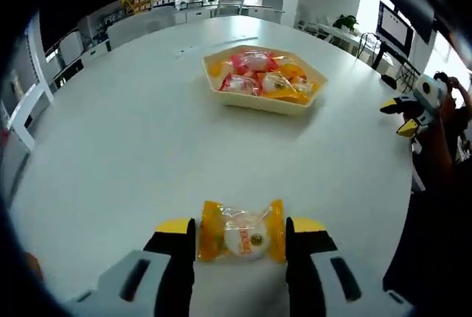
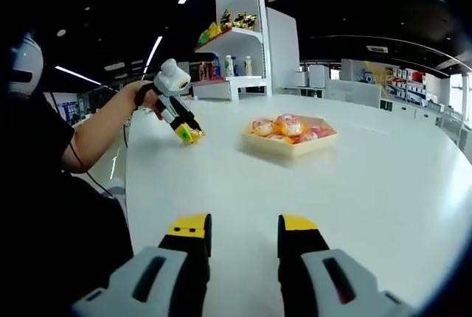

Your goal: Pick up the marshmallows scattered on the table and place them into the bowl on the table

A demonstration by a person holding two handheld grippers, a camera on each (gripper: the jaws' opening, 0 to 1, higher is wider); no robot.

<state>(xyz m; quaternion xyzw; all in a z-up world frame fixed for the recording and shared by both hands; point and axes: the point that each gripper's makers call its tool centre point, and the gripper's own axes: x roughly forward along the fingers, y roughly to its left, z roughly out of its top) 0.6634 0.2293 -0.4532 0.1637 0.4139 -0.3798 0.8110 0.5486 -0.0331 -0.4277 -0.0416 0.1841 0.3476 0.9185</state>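
While most of the marshmallows already sit in the bowl [image 1: 264, 81], you have one more to bring over; in the left gripper view your left gripper [image 1: 241, 234] has its two yellow-tipped jaws on either side of a wrapped marshmallow [image 1: 243, 231], which has orange ends and a white middle; the jaws look like they touch the wrapper on both sides, so I judge you are holding it or just about to squeeze it; it lies low by the white table [image 1: 125, 147], and I cannot tell if it is lifted yet; the bowl is well apart from it, farther across the table, with a pile of red and orange wrapped sweets inside; in the right gripper view your right gripper [image 2: 243, 234] has its jaws apart with nothing between them, and it waits over the bare table; you can also see your left gripper there, with something yellow at its tip; I see no other loose marshmallows on the table, so this one may be the last; what is left is to carry it to the bowl and let it go inside.
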